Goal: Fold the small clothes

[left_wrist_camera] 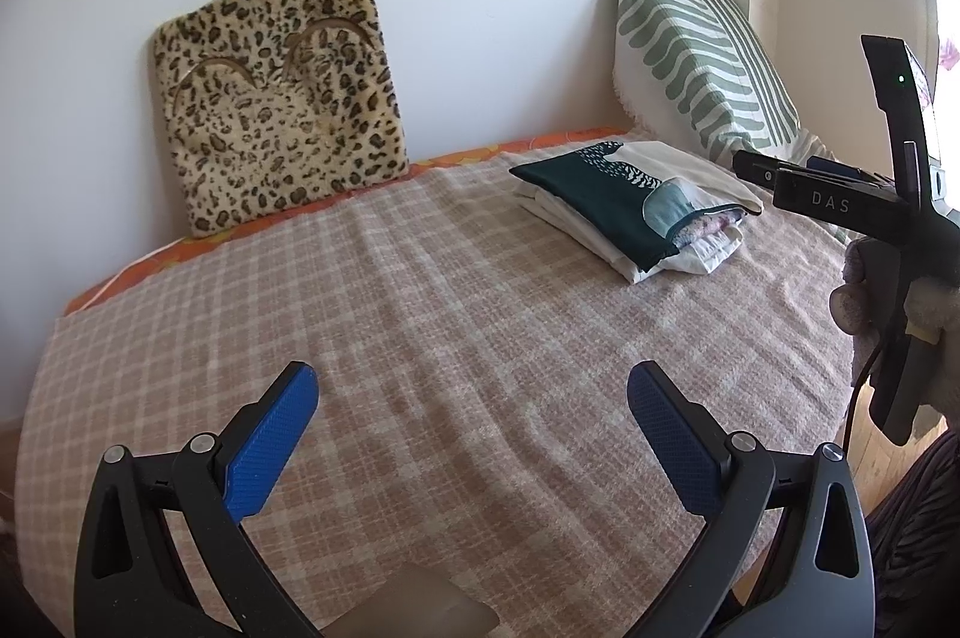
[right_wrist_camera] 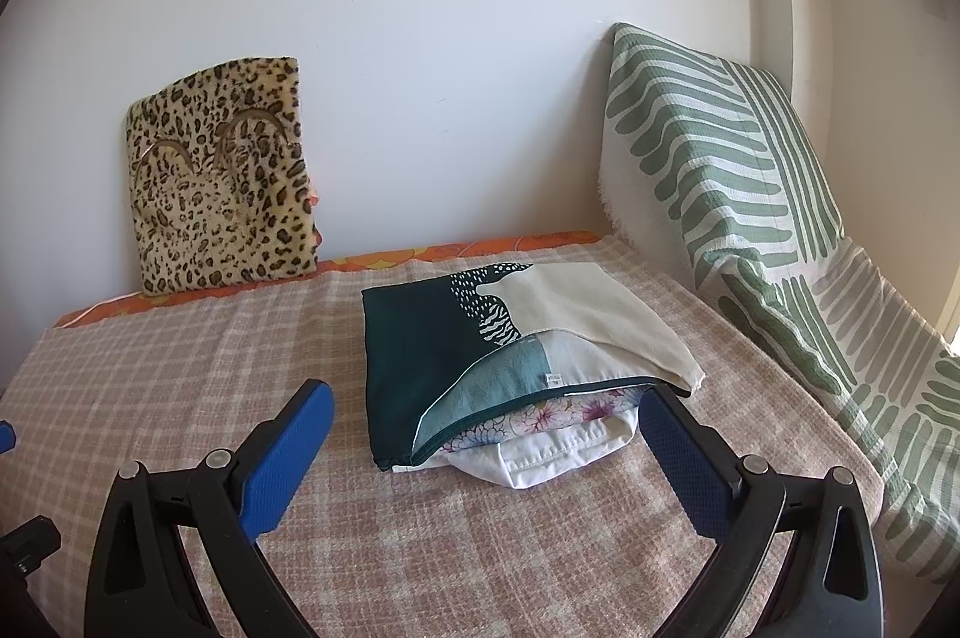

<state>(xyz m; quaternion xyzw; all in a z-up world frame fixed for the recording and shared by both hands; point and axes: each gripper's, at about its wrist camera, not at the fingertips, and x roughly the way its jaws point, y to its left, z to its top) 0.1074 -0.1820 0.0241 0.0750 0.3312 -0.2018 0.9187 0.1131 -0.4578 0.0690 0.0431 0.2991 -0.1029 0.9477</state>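
While both grippers, left gripper (left_wrist_camera: 473, 392) and right gripper (right_wrist_camera: 486, 413), are held apart and empty, the folded clothes stack (right_wrist_camera: 516, 368) is positioned near the striped pillow (right_wrist_camera: 720, 194); toppling is risked if its protruding bottom layers are snagged.

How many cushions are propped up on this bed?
2. The leopard-print cushion leans on the back wall at the left. The green-and-white striped cushion leans in the right corner, behind the folded pile of clothes. Others may lie outside the views.
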